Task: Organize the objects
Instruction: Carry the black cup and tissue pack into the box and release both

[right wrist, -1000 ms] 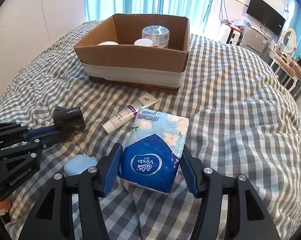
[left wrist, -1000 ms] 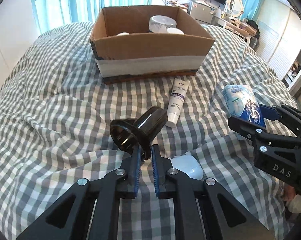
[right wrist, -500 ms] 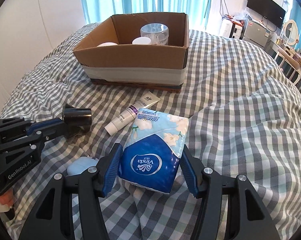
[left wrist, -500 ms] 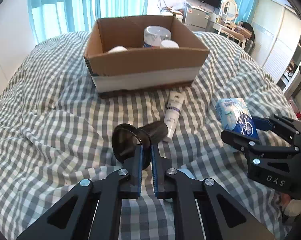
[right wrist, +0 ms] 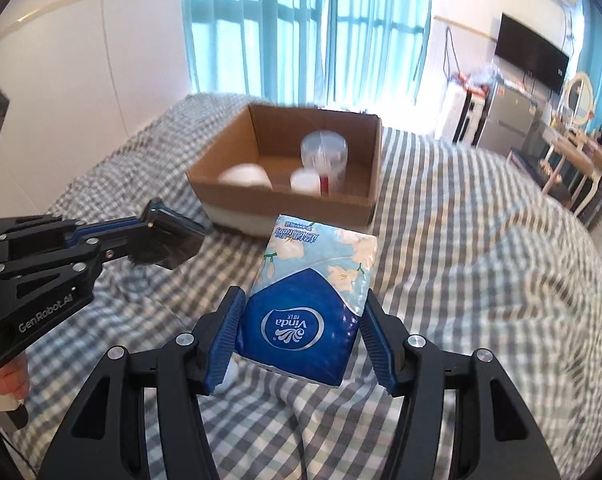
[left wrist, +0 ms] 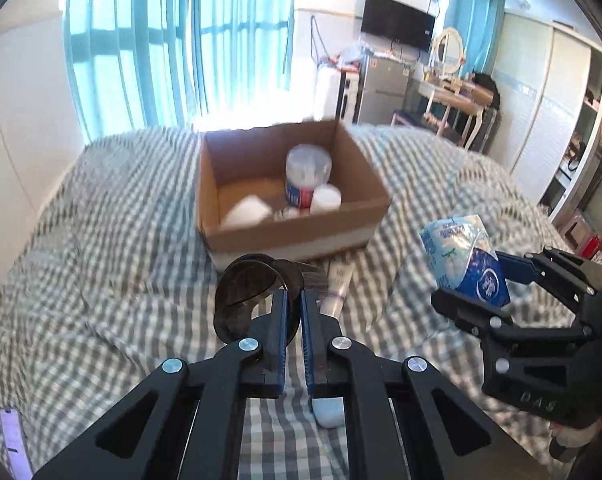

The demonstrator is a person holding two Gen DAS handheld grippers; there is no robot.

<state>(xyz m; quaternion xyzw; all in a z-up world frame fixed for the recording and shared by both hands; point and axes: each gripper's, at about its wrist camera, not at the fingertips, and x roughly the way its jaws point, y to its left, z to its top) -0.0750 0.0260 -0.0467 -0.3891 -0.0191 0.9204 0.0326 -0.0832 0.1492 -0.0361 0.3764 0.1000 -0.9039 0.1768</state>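
Note:
My left gripper is shut on the rim of a black cone-shaped nozzle and holds it above the bed; both show at the left of the right wrist view. My right gripper is shut on a blue Vinda tissue pack, also lifted; the pack shows at the right of the left wrist view. An open cardboard box stands ahead on the checked bedspread and holds a clear jar and white items. A white tube lies in front of the box.
A pale blue object lies on the bedspread under my left gripper. A purple item shows at the lower left edge. Window curtains are beyond the bed; a dresser and fridge stand at the right.
Both grippers have risen with their loads and moved toward the box, so its inside now shows. The nozzle and tissue pack stay gripped.

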